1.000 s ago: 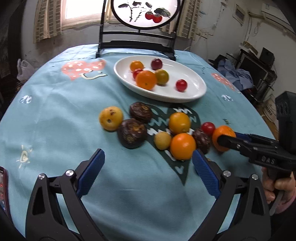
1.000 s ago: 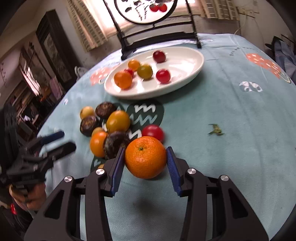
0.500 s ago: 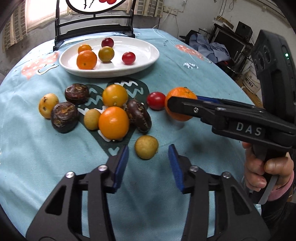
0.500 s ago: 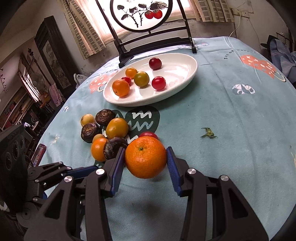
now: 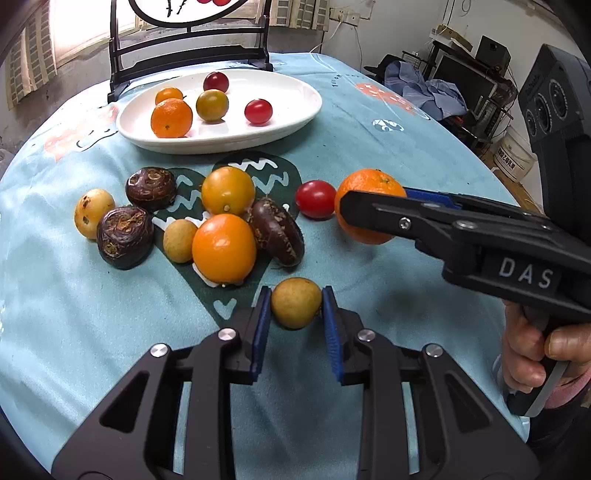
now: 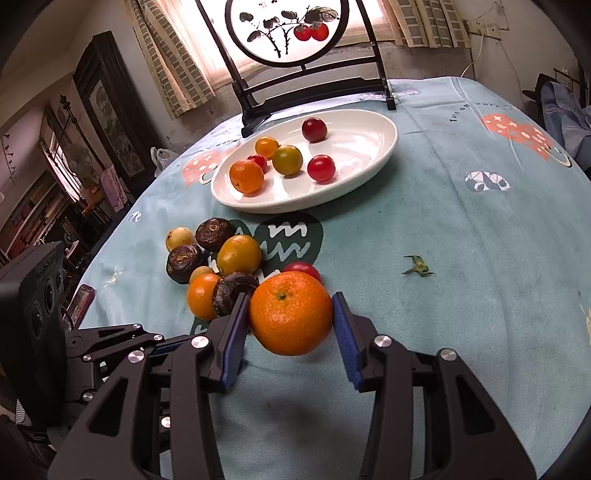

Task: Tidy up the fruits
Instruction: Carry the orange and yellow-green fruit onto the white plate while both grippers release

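My left gripper (image 5: 295, 295) is shut on a small tan round fruit (image 5: 295, 306) resting on the blue cloth, with a blue pad pressed on each side. In the right wrist view my right gripper (image 6: 290, 301) is shut on a mandarin (image 6: 290, 312), held just above the cloth with its shadow below. That mandarin (image 5: 373, 184) also shows at the right of the left wrist view. A white oval plate (image 5: 295, 114) at the back holds several small fruits. Loose on the cloth lie dark brown fruits, orange ones, tan ones and a red tomato (image 5: 315, 199).
A round painted screen on a dark stand (image 6: 288, 33) rises behind the plate (image 6: 369, 147). A green stem scrap (image 6: 417, 266) lies on the cloth to the right. A phone (image 6: 83, 299) sits near the left table edge. A hand (image 5: 535, 354) grips the right tool's handle.
My left gripper swung right past the fruit cluster to the lone tan fruit and went from wide open to shut on it. The right gripper kept still with the mandarin.
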